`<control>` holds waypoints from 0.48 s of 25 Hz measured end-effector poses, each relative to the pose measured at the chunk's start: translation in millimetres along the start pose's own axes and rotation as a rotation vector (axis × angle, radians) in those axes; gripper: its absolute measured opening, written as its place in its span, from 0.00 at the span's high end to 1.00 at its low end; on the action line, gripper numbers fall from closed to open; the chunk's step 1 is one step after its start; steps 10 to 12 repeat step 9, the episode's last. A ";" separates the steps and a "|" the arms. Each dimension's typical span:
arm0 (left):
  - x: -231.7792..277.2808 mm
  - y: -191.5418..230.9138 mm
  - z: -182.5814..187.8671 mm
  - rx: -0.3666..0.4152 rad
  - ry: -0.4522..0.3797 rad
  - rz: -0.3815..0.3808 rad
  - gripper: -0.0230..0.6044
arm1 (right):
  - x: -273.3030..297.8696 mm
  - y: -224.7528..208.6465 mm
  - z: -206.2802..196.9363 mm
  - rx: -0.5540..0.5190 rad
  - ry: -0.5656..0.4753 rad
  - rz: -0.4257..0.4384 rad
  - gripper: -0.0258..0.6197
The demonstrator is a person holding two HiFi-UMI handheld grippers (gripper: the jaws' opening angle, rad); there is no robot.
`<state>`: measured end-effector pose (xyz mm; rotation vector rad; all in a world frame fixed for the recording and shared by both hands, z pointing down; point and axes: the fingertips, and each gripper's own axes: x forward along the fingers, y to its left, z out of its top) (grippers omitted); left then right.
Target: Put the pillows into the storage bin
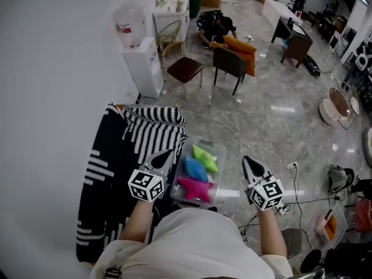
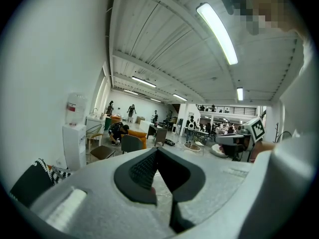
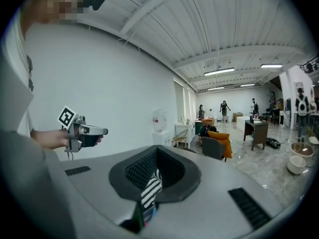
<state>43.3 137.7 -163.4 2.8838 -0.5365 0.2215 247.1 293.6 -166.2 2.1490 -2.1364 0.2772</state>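
Between the two hand-held grippers, low in the head view, a clear plastic storage bin [image 1: 221, 148] sits on the pale marble floor [image 1: 273, 115]. Three star-shaped pillows lie inside it in a row: a green pillow [image 1: 204, 157] at the far end, a blue pillow [image 1: 195, 170] in the middle and a magenta pillow [image 1: 195, 189] nearest the person. Just left of the bin, and touching it as far as the view shows, spreads a black-and-white striped cover [image 1: 152, 130], draped over something low that I cannot identify.

The left gripper [image 1: 170, 152] hovers over the bin's left edge, pointing away from the person. In its own view its jaws are pressed together at the tips with nothing between them. The right gripper [image 1: 247, 159] is held to the right of the bin, apart from it. Its jaws also meet at the tips and hold nothing; the striped cover shows only through the gap lower down.

Farther off stand a white water dispenser [image 1: 143, 63] against the wall, a chair with a brown seat [image 1: 185, 68] and a dark chair [image 1: 229, 63] backed by an orange cushion [image 1: 243, 46]
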 end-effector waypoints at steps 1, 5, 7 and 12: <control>-0.6 1.1 0.7 0.000 -0.001 0.000 0.93 | 1.2 1.6 1.1 -0.002 -0.001 0.001 0.96; -1.1 0.9 3.0 -0.003 -0.011 -0.002 0.93 | 2.7 4.0 4.0 -0.006 -0.009 0.006 0.96; -0.8 1.6 2.9 -0.002 -0.013 -0.002 0.93 | 3.7 4.5 4.9 -0.008 -0.012 0.008 0.96; -0.7 2.6 2.6 -0.001 -0.013 -0.002 0.93 | 4.9 5.0 5.7 -0.010 -0.013 0.009 0.96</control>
